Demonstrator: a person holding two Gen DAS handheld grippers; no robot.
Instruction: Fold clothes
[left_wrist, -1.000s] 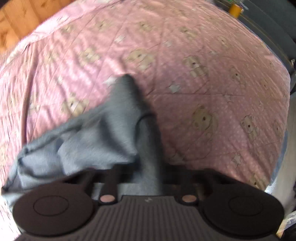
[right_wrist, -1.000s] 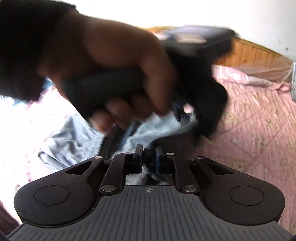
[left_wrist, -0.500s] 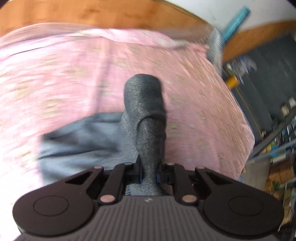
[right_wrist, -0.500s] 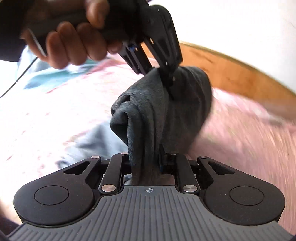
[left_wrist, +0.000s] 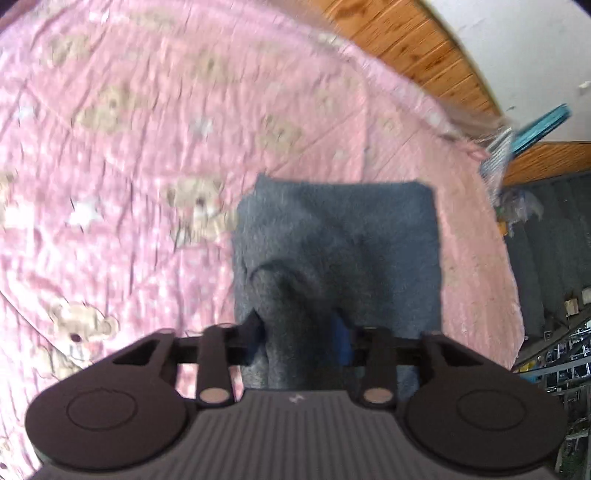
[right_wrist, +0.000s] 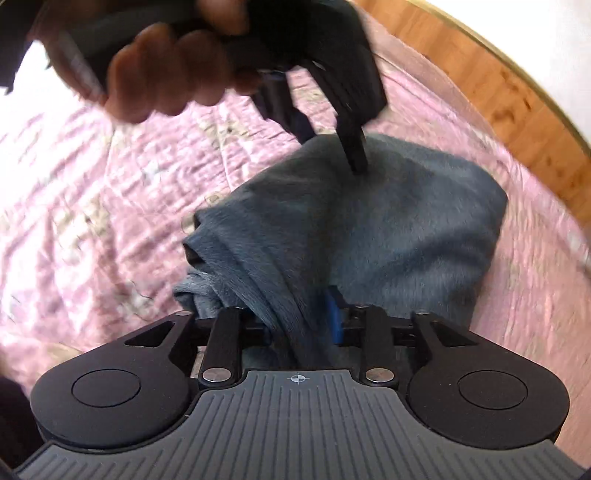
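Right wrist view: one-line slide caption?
Both grippers, right and left, pinch a grey garment over a pink quilt.

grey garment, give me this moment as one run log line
grey garment folded on pink quilt | left gripper shut on it | right gripper shut on it

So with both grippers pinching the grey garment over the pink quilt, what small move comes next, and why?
Probably lower both ends onto the pink quilt before letting go. The left gripper and right gripper each pinch a bunched fold of the grey garment, which looks doubled over but is not yet flat.
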